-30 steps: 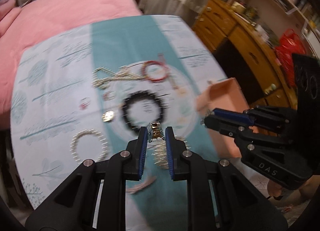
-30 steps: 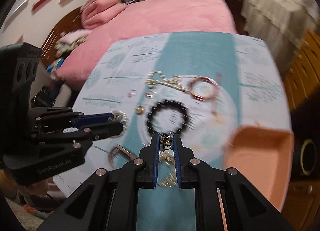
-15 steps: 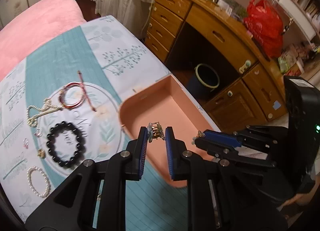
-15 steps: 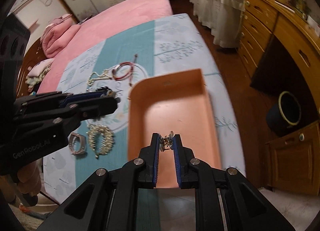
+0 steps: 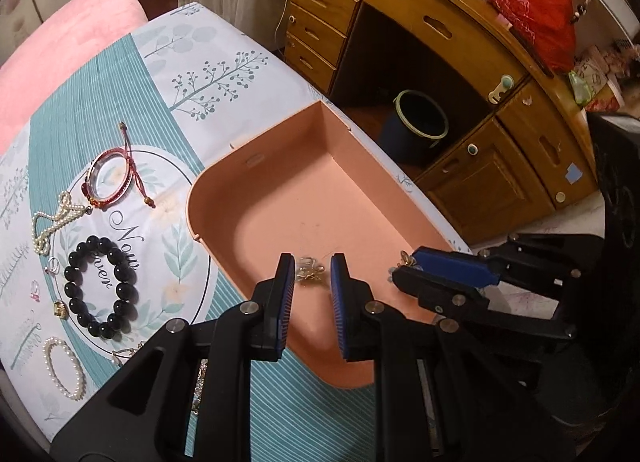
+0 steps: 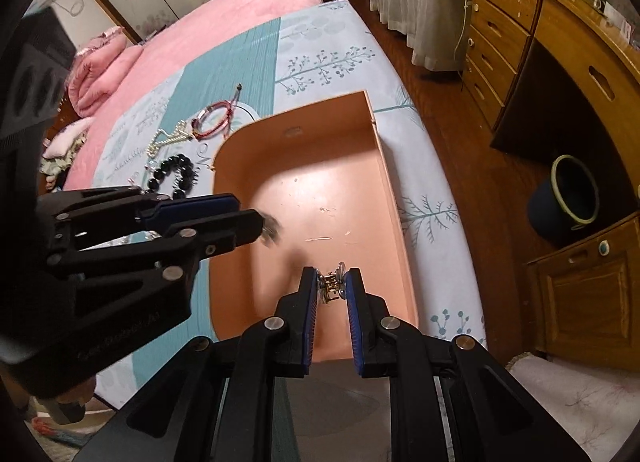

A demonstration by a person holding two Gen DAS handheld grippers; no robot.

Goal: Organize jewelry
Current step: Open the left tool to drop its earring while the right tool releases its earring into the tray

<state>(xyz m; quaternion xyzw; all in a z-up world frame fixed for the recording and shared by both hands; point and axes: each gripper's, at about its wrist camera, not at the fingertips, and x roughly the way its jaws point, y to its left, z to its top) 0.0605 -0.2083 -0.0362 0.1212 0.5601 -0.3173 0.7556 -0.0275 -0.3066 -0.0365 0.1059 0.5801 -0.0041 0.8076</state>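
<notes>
Both grippers hang over the salmon-pink tray [image 5: 256,159], which lies on the patterned cloth. My left gripper [image 5: 312,262] is shut on a small gold clip [image 5: 309,273], blurred between its blue pads. In the right wrist view it reaches in from the left [image 6: 262,225] above the tray [image 6: 296,117]. My right gripper [image 6: 331,276] is shut on a small gold clip with clear stones [image 6: 331,289], low over the tray's near end. A black bead bracelet [image 5: 100,286], a red bangle [image 5: 110,177] and a pearl necklace [image 5: 52,221] lie left of the tray.
A pearl bracelet [image 5: 64,368] and a small gold ring [image 5: 60,308] lie near the cloth's edge. Past the tray the bed ends. A wooden desk with drawers [image 5: 460,33] and a dark bucket [image 5: 420,125] stand on the floor there. Pink bedding [image 6: 200,33] lies behind.
Both grippers swung from above the spread jewelry to above the tray and sank closer to it. Each still has its small clip between its pads.
</notes>
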